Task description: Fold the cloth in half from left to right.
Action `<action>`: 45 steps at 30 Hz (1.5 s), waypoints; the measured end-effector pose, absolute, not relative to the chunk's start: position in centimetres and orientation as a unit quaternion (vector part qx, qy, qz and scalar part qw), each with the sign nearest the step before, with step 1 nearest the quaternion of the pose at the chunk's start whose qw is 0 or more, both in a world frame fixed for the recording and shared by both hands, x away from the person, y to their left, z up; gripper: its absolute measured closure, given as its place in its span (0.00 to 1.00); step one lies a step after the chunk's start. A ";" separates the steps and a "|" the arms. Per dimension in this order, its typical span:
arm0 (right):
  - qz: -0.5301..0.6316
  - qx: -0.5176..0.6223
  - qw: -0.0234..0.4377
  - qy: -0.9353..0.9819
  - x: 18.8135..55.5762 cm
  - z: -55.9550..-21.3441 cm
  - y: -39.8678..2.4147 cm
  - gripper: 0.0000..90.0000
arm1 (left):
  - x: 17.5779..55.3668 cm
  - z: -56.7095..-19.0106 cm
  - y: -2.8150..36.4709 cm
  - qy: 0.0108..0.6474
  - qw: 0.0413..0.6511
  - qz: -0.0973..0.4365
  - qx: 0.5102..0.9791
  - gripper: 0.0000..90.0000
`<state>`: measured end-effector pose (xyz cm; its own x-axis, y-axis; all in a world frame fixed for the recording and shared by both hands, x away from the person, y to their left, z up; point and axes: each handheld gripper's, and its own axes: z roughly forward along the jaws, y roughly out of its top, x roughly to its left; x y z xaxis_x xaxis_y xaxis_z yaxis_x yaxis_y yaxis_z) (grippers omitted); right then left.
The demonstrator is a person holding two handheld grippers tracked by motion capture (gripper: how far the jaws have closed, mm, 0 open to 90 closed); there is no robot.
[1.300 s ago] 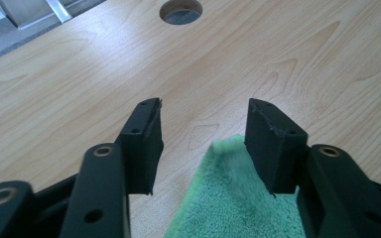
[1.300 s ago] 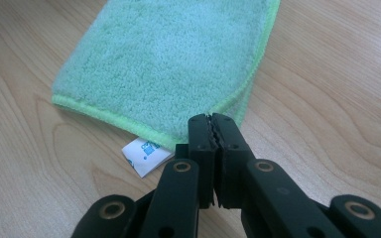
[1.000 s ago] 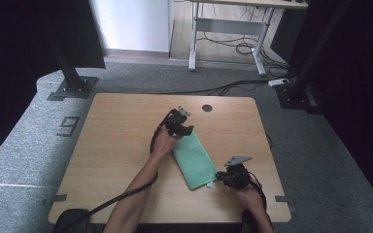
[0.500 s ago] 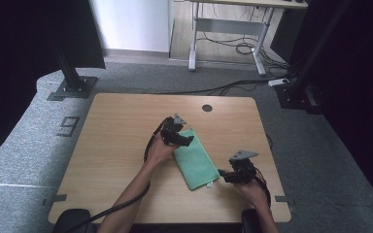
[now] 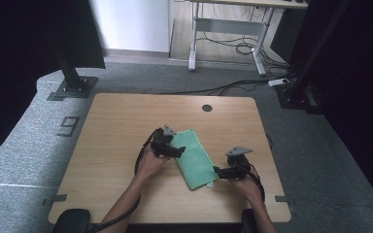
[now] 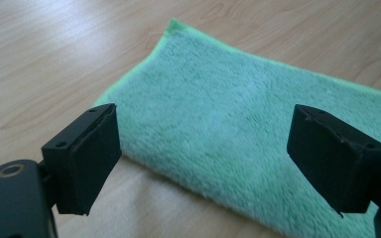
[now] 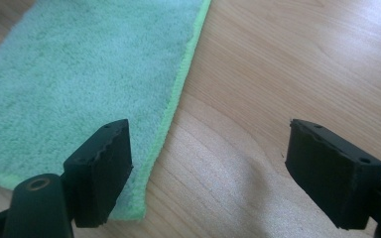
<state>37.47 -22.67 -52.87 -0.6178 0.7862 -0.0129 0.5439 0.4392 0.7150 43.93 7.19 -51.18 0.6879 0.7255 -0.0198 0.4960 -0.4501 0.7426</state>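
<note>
Green folded towel on table, left gripper and right gripper just released (nothing held)

Fluffy cloth on smooth wood
I see a green terry towel, soft and matt, on a satin wood-grain surface; my hand-held gripper pads look matt black.

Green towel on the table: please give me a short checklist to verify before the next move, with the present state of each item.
1. Left gripper jaws open, having just been opening, nothing clamped between them: ok.
2. Right gripper jaws open, having just been opening, only bare wood between them: ok.
3. Green towel lies flat in a folded strip on the wooden table: ok.
4. Towel edges lined up neatly: ok on the visible side; layers underneath, cannot tell.
5. Towel fully on the table, away from its edges: ok.
</note>
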 end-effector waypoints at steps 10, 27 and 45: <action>0.336 0.406 0.177 0.831 37.7 -53.8 -23.0 0.19 | 41.8 -51.9 7.2 0.360 0.374 0.147 0.842 0.15; 0.326 0.391 0.171 0.843 37.0 -54.4 -21.9 0.19 | 38.2 -53.2 7.8 0.358 0.376 0.130 0.845 0.15; 0.339 0.361 0.155 0.855 35.5 -54.6 -18.2 0.17 | 36.8 -52.9 10.9 0.361 0.371 0.137 0.845 0.16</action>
